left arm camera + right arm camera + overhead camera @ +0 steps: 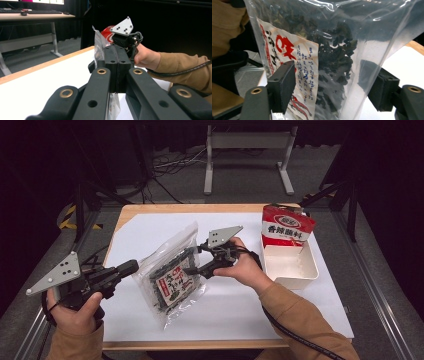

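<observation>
Bag (pixel 172 276) of dark dried bits is pinched at its edge by the left claw (pixel 131 267), shut tight on the plastic. The right claw (pixel 194 269) is wide, one pad each side, not squeezing yet. It hangs over the bench (pixel 280 312). Light, floppy, slippery; grab the thin edge. Its far corner is hidden.
</observation>
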### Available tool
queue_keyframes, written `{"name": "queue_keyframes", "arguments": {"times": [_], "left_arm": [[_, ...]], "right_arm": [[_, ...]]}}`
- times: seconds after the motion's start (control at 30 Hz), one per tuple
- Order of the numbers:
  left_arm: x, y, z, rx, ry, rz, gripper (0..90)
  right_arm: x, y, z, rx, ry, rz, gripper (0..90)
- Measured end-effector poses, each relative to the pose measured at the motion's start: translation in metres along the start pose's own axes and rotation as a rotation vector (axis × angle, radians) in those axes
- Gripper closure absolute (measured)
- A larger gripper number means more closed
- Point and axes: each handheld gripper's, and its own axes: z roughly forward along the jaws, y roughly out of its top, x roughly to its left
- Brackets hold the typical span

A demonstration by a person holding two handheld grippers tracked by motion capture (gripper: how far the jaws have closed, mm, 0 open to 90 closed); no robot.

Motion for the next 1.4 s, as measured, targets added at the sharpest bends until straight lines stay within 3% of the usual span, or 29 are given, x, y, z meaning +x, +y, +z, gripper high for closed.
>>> {"name": "queue_keyframes", "arguments": {"times": [0.27, 0.83, 0.97, 1.2, 1.4], "left_arm": [[0.0, -0.001, 0.002, -0.006, -0.002, -0.006, 90.0], [0.0, -0.001, 0.003, -0.004, -0.003, -0.003, 90.0], [-0.001, -0.002, 0.003, 0.001, 0.001, -0.004, 90.0], [0.0, -0.001, 0.001, -0.012, 0.015, -0.005, 90.0], [0.001, -0.002, 0.0, -0.034, 0.031, -0.006, 90.0]], "right_arm": [[0.002, 0.0, -0.009, 0.025, 0.028, 0.004, 45.3], [0.006, 0.002, -0.011, 0.048, 0.102, -0.007, 53.5], [0.006, 0.002, -0.013, 0.056, 0.102, -0.01, 59.0], [0.007, 0.004, -0.016, 0.09, 0.121, -0.067, 73.3], [0.01, 0.007, -0.02, 0.107, 0.14, -0.077, 76.3]]}}
